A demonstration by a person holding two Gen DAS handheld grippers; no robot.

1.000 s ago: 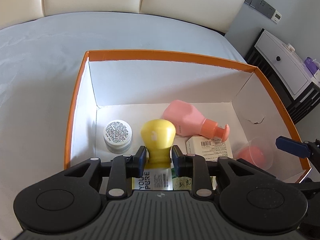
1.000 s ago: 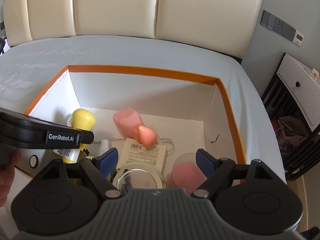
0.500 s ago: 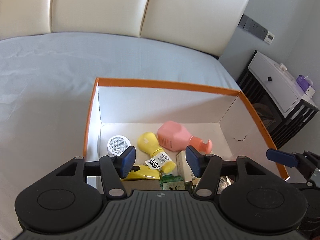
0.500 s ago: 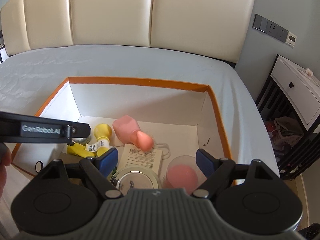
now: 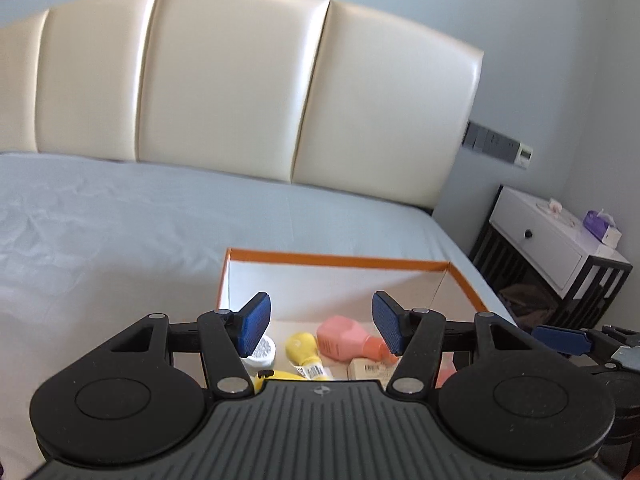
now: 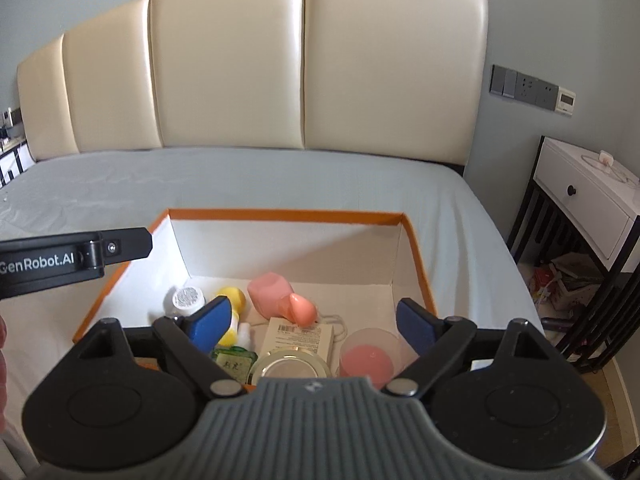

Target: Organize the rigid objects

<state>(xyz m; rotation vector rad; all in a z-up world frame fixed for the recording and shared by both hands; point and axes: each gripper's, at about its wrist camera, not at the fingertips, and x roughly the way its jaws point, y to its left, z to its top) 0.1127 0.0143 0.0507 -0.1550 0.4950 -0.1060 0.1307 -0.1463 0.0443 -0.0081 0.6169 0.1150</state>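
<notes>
The left tool [image 5: 320, 326] hangs above the near edge of the orange-rimmed white cardboard box [image 5: 336, 259] on the grey-sheeted bed [image 5: 120, 232]. Its blue pads [image 5: 254, 322] stand well apart and its jaws are opening, with nothing between them and nothing touched. Below it, on the box floor, the yellow round-capped bottle [image 5: 302, 350] lies on its side, free of the tool, between a white jar with a printed lid [image 5: 262, 350] on the left and a pink bottle with a coral cap [image 5: 348, 342] on the right.

The right tool [image 6: 314, 322] also hovers over the near side of the box, empty; its jaws are wide and opening further. Between and under its fingers lie a white labelled carton [image 6: 300, 334], a round silver-lidded tin [image 6: 288, 368], a clear plastic cup with a pink bottom [image 6: 370, 354] at the near right, and a small green-labelled item [image 6: 234, 360] at the near left, probably a bottle, though the tool body hides most of it. The pink bottle sits further in, its cap pointing towards the near right.

A cream padded headboard [image 6: 304, 72] stands at the far end of the bed, and a white bedside drawer unit on a black frame [image 6: 584, 196] stands to the right.
</notes>
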